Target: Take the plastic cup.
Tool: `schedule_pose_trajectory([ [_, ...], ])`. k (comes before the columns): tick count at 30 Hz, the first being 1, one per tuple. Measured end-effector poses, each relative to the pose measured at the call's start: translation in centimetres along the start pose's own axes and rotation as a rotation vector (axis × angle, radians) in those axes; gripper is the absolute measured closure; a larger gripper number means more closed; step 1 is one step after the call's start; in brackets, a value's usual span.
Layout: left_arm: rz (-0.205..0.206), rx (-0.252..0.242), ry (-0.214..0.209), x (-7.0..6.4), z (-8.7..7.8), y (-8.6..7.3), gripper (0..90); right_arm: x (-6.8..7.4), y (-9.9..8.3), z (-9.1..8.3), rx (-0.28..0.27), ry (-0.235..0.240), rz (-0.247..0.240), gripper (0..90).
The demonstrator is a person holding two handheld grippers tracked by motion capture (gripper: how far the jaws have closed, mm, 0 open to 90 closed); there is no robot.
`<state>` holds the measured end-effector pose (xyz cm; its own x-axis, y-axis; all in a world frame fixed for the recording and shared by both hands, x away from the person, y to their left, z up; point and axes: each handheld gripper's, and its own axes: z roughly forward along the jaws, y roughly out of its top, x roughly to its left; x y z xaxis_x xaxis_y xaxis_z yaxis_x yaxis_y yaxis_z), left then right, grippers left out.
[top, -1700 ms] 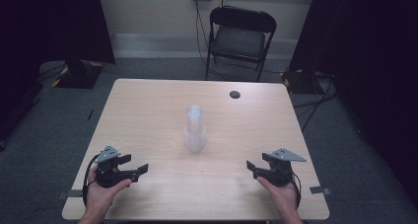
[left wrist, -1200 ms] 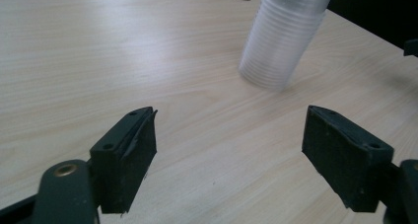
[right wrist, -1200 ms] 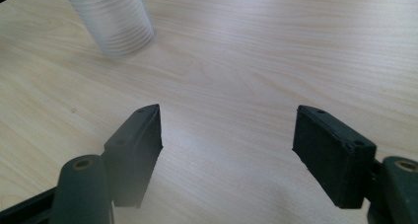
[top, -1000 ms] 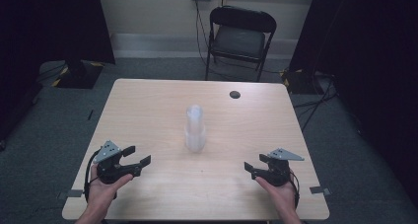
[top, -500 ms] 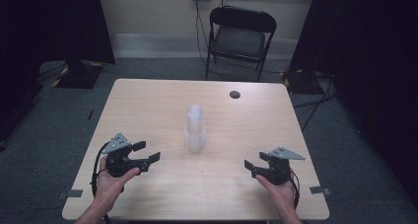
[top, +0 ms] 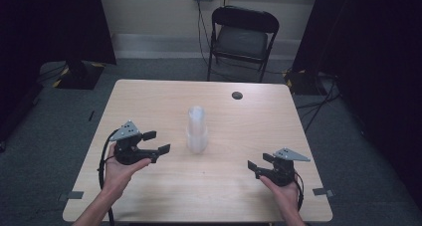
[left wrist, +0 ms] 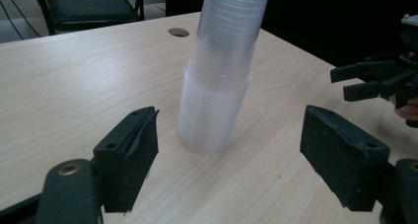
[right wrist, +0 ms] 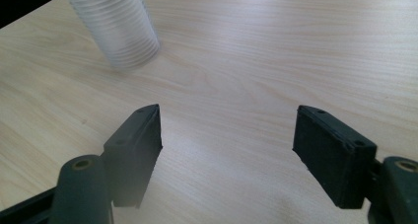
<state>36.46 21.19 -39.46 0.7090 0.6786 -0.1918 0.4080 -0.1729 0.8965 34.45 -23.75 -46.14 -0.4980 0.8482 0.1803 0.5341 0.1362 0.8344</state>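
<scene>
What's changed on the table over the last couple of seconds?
The left claw has moved forward and inward toward the stack of clear cups, jaws open, the stack lined up between them, not yet gripped. The right claw has stayed open near the table's front right. The stack hasn't moved.

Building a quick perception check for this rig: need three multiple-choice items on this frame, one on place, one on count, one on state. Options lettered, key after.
1. Where does the stack of clear cups stand?
A. middle of the table
B. on the chair
C. at the table's near right corner

2. How many grippers are over the table?
A. one
B. two
C. three

3. How do the left gripper's jaws stand?
A. shut on the stack
B. shut, empty
C. open, empty

Key: 1 A, the stack rises mid-table between both hands. 2 B, the left gripper and the right gripper. 3 C, a wide gap with the stack beyond it.
</scene>
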Motion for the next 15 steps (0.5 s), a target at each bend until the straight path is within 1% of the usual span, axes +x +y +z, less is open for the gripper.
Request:
schedule_pose_trajectory([
  [1, 0.016, -0.001, 0.004, 0.0, 0.4, 0.3, 22.6, 0.0, 0.0, 0.1, 0.004, 0.004, 0.001, 26.5],
  [3, 0.009, -0.003, -0.003, 0.0, 0.6, 0.5, 23.1, 0.0, 0.0, 0.1, 0.008, 0.004, 0.000, 26.5],
  [5, 0.017, -0.012, -0.013, -0.1, 1.2, 0.9, 23.0, 0.2, -0.1, 0.2, 0.013, 0.011, -0.007, 26.7],
  [6, 0.017, -0.012, -0.013, -0.1, 1.2, 0.9, 23.0, 0.3, -0.1, 0.2, 0.015, 0.013, -0.012, 26.7],
  [7, 0.007, -0.018, -0.028, -0.1, 1.6, 1.1, 23.0, 0.4, -0.1, 0.2, 0.019, 0.013, -0.015, 26.9],
  [11, 0.007, -0.014, -0.033, -0.1, 2.3, 1.7, 22.4, 0.6, -0.1, 0.3, 0.028, 0.017, -0.028, 26.9],
  [12, 0.001, -0.011, -0.035, -0.1, 2.4, 2.0, 22.4, 0.7, -0.1, 0.4, 0.029, 0.019, -0.032, 26.9],
  [13, -0.013, -0.022, -0.040, -0.2, 2.6, 2.4, 20.7, 0.8, -0.1, 0.4, 0.035, 0.023, -0.036, 28.4],
  [15, -0.012, -0.021, -0.045, -0.4, 2.8, 2.6, 20.2, 0.8, -0.1, 0.4, 0.034, 0.026, -0.042, 28.5],
])
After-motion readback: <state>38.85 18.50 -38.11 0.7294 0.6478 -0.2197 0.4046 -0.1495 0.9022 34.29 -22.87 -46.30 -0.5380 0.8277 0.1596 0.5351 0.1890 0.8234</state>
